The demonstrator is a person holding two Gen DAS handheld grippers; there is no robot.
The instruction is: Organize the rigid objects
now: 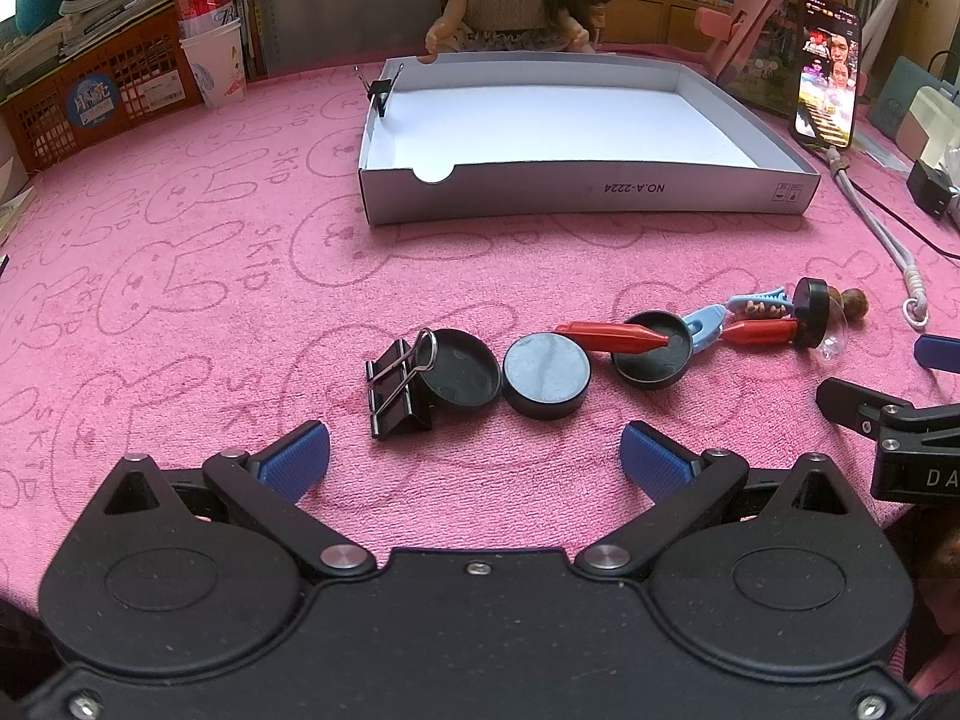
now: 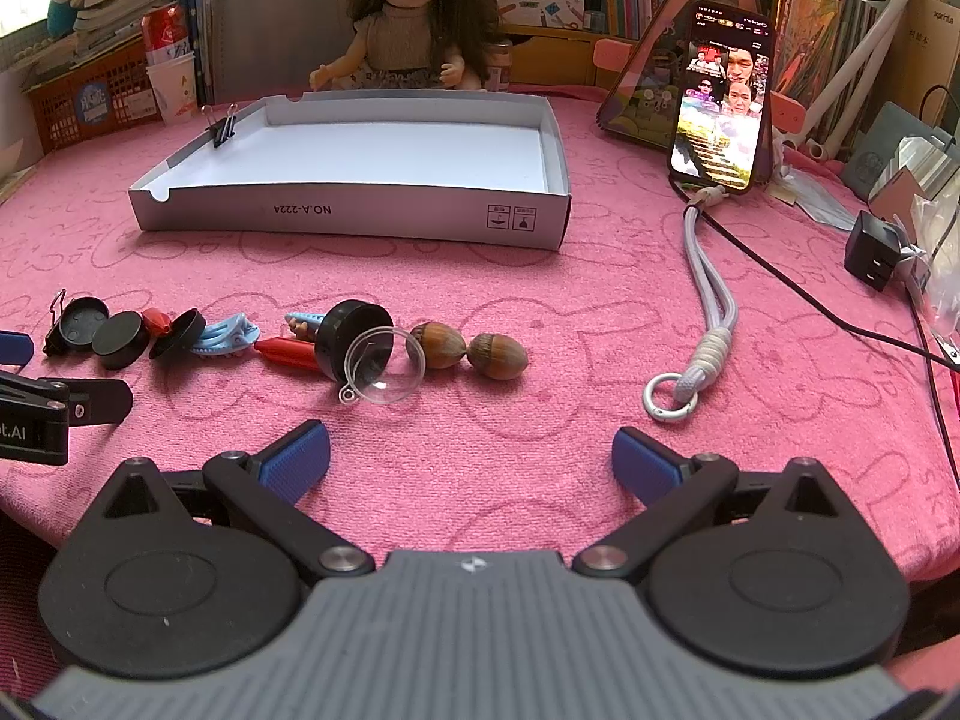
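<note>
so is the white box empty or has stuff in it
Empty inside: the white box shows a bare floor. Only a small binder clip grips its left wall.

Left tongs (image 1: 475,456) and right tongs (image 2: 471,456) gape wide, seemingly level.

Row on pink cloth: binder clip (image 1: 397,389), black round lids (image 1: 543,383), red pegs (image 1: 612,336), possibly acorns (image 2: 469,351); white tray (image 1: 588,189) behind.
</note>
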